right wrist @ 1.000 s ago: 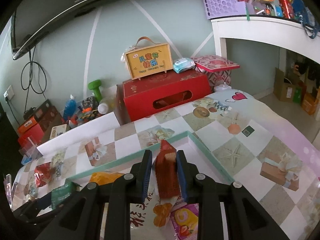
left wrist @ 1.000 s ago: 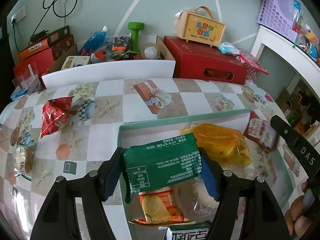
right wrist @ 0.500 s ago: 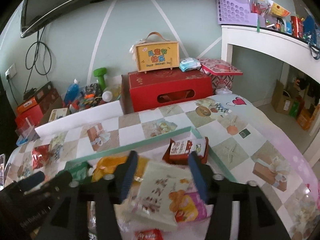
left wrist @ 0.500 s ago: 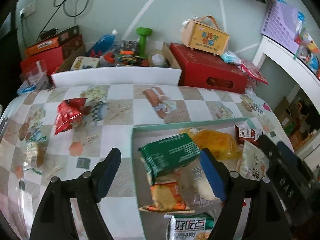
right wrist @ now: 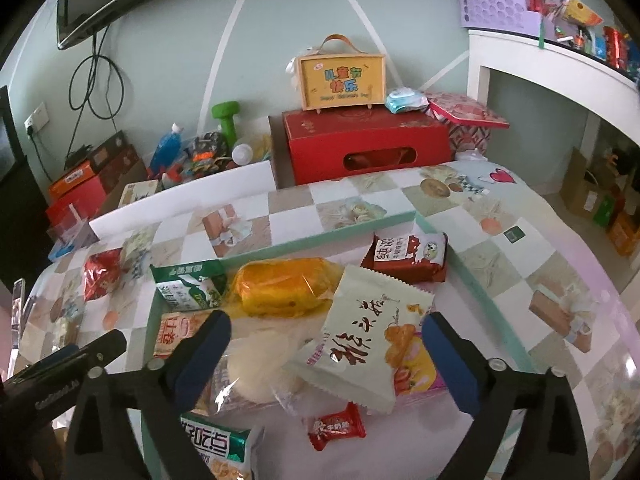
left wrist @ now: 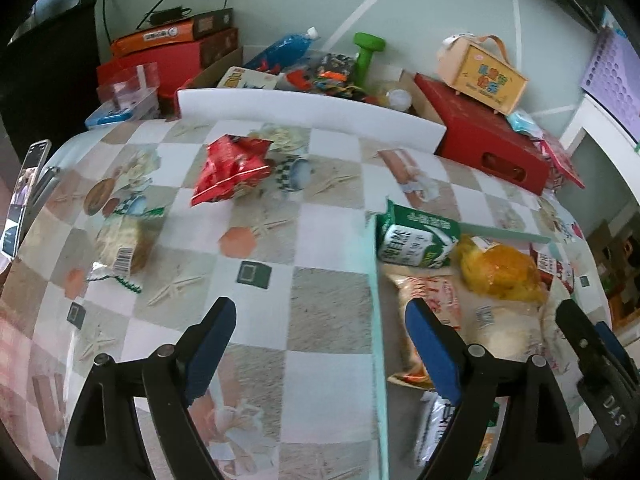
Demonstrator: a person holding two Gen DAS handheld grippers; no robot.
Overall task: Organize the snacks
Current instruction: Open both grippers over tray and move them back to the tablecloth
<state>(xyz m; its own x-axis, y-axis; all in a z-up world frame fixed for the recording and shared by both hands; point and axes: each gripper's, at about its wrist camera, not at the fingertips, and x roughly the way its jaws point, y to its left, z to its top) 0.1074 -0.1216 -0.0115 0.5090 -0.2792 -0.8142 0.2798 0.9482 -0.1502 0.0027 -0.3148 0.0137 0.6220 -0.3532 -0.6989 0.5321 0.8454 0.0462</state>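
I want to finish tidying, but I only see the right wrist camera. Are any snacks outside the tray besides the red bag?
Observer: Yes. A clear cracker packet lies on the tablecloth, nearer the camera than the red bag.
Operator: Is the other gripper holding anything?
Observer: No. The left gripper is open and empty, with one finger on each side of the tray's left rim.

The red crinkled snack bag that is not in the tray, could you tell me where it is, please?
The red snack bag lies on the checkered tablecloth left of the tray, beyond the biscuit packet.
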